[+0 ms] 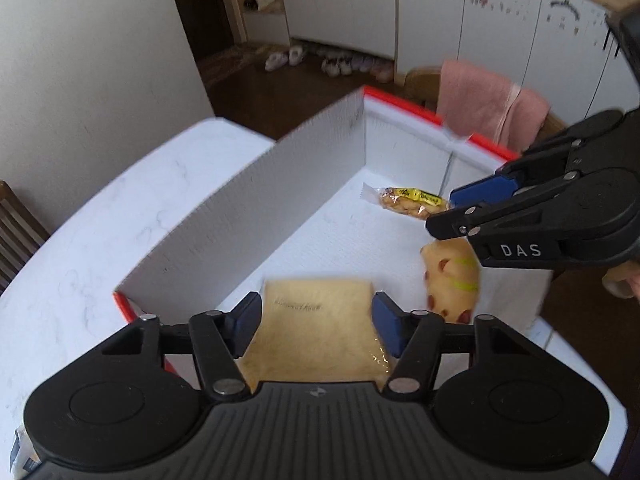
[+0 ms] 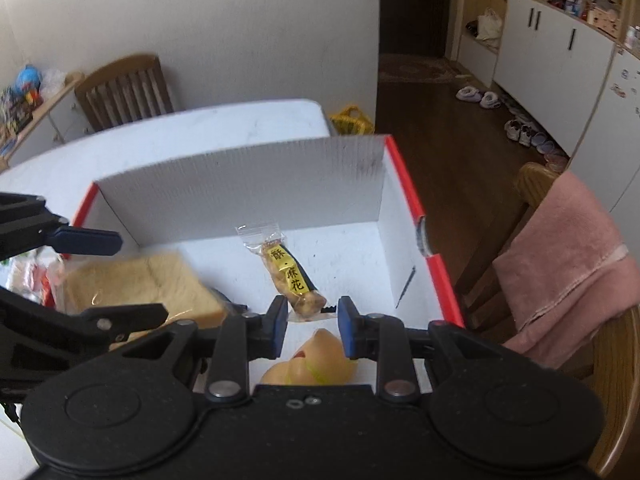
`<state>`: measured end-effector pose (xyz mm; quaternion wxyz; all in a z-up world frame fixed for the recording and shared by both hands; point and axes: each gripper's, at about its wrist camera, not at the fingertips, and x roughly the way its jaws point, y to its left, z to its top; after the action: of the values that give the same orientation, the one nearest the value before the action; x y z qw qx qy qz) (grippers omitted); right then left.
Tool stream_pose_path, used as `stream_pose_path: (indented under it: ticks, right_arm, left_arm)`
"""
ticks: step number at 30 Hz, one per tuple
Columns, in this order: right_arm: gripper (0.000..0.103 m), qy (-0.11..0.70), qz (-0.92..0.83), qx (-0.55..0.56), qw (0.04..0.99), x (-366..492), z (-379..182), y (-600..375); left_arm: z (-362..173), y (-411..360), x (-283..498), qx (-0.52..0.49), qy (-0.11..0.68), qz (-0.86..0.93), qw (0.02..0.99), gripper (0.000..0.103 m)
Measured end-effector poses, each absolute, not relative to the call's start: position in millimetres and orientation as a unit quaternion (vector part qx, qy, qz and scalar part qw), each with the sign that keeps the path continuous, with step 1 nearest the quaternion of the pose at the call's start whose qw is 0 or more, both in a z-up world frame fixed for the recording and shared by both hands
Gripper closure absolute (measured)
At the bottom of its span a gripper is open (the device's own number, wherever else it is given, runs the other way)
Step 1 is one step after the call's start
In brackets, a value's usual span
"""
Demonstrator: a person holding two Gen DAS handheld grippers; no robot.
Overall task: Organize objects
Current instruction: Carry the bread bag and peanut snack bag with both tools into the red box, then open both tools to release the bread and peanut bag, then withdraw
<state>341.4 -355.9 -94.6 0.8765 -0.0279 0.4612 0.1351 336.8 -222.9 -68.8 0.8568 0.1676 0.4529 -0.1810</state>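
A white corrugated box (image 1: 248,200) with red outer sides stands on the white table (image 1: 100,220). A wrapped bread loaf (image 1: 316,332) sits at the box's near corner, and my left gripper (image 1: 316,312) is shut on its two sides. In the right wrist view the loaf (image 2: 140,284) lies between the left gripper's (image 2: 142,276) fingers. My right gripper (image 2: 313,320) is shut on a sausage bun (image 2: 316,360), which hangs under the gripper (image 1: 442,214) over the box floor (image 1: 452,280). A fried-twist snack packet (image 2: 290,276) with a yellow label lies on the box floor (image 1: 408,200).
The box's tall far wall (image 2: 240,188) rises behind the snack packet. A chair draped with a pink towel (image 2: 568,264) stands close to the box's right side. Another wooden chair (image 2: 124,88) is behind the table. Several coloured packets (image 2: 28,272) lie outside the box's left wall.
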Motion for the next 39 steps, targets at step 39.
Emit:
stream_pose_path:
  ticks: [39]
  right_arm:
    - [0.072,0.495,0.179,-0.077,0.847,345.4,-93.4,-348.7]
  left_arm:
    - [-64.3,-216.3,332.5,0.113,0.454,-0.179,0.866,0.043]
